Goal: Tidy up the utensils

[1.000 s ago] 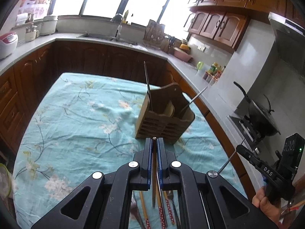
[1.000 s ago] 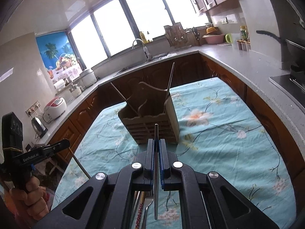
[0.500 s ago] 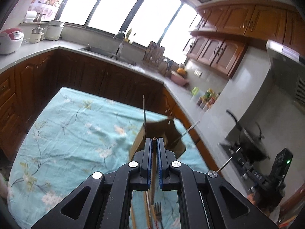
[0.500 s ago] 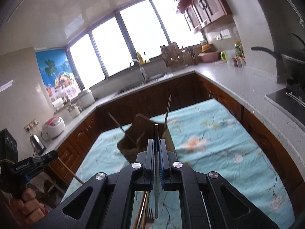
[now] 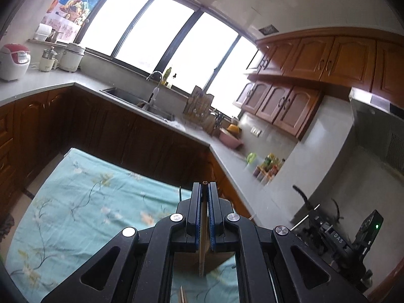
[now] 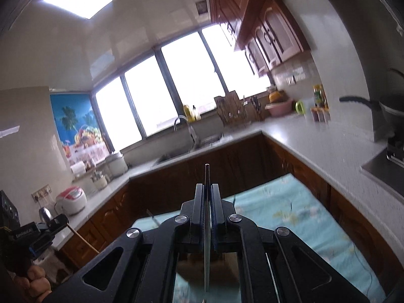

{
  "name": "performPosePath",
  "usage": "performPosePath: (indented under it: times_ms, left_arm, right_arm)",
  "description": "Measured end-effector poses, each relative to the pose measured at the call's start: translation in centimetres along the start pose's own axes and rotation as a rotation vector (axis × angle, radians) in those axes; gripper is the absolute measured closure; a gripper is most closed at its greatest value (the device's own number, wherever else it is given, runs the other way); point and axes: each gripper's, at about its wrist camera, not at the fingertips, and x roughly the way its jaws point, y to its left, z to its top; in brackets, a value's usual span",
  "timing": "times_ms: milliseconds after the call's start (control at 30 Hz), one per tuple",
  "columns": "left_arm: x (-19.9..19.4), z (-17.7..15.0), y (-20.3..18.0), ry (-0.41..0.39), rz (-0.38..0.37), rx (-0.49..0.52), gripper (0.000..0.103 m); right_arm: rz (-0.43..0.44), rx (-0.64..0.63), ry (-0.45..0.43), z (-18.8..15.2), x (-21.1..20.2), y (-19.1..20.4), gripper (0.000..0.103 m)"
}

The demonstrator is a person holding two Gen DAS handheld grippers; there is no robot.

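Note:
My left gripper [image 5: 204, 188] is shut on a wooden chopstick [image 5: 202, 247] that runs down between the fingers. It is raised and tilted up over the table. The wooden utensil holder [image 5: 197, 260] shows only partly, below the fingers. My right gripper [image 6: 207, 189] is shut on a thin metal chopstick [image 6: 207, 252], also raised high, with the holder [image 6: 194, 265] a blurred brown shape beneath it. Each gripper shows in the other's view, the right one in the left wrist view [image 5: 335, 237] and the left one in the right wrist view [image 6: 38, 232].
The table has a teal floral cloth [image 5: 75, 202]. Loose utensils [image 5: 181, 295] lie on it near the bottom edge. Wooden cabinets and a grey counter [image 5: 227, 156] wrap around, with a sink [image 5: 141, 101], a wok [image 6: 388, 106] on the stove and rice cookers [image 5: 15, 60].
Both grippers have lifted and tilted upward with their chopsticks. The holder has slid down out of open view, behind the fingers. The loose utensils have almost left the frames.

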Motion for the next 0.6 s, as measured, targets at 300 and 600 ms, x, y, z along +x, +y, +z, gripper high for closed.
performPosePath:
  times_ms: [300,600]
  left_arm:
    - [7.3,-0.4,2.6,-0.030,0.020,-0.069,0.099]
    - [15.1,-2.9,4.3,0.031,0.103,-0.091,0.099]
  right_arm:
    - [-0.017,0.009,-0.047,1.0,3.8,-0.8,0.099]
    - [-0.034,0.044,-0.001,-1.4,7.8,-2.9,0.099]
